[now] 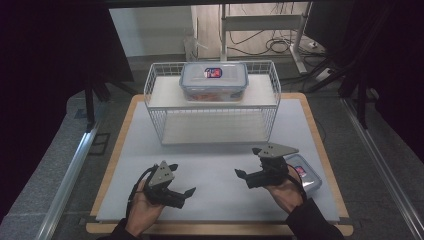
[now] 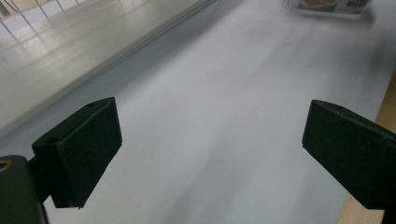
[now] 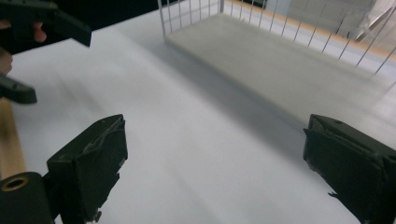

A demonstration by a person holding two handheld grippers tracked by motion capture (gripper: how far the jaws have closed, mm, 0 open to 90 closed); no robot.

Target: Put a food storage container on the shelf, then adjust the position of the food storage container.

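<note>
Looking down from the high view, both hands rest low near the bench's [image 1: 215,165] front edge, left tongs [image 1: 179,190] and right tongs [image 1: 246,176] pointing inward, each spread wide and holding nothing. Bare mat lies between them and the wire basket [image 1: 212,102], which carries a lidded container [image 1: 214,80] on its upper shelf. A second container [image 1: 306,172] sits just behind the right hand [image 1: 285,192].

Left gripper view: the jaws stand wide apart over bare mat, with that second container [image 2: 329,5] far ahead.

Right gripper view: jaws gape wide, the basket's lower shelf [image 3: 275,65] ahead, the left tongs [image 3: 28,51] at upper left.
</note>
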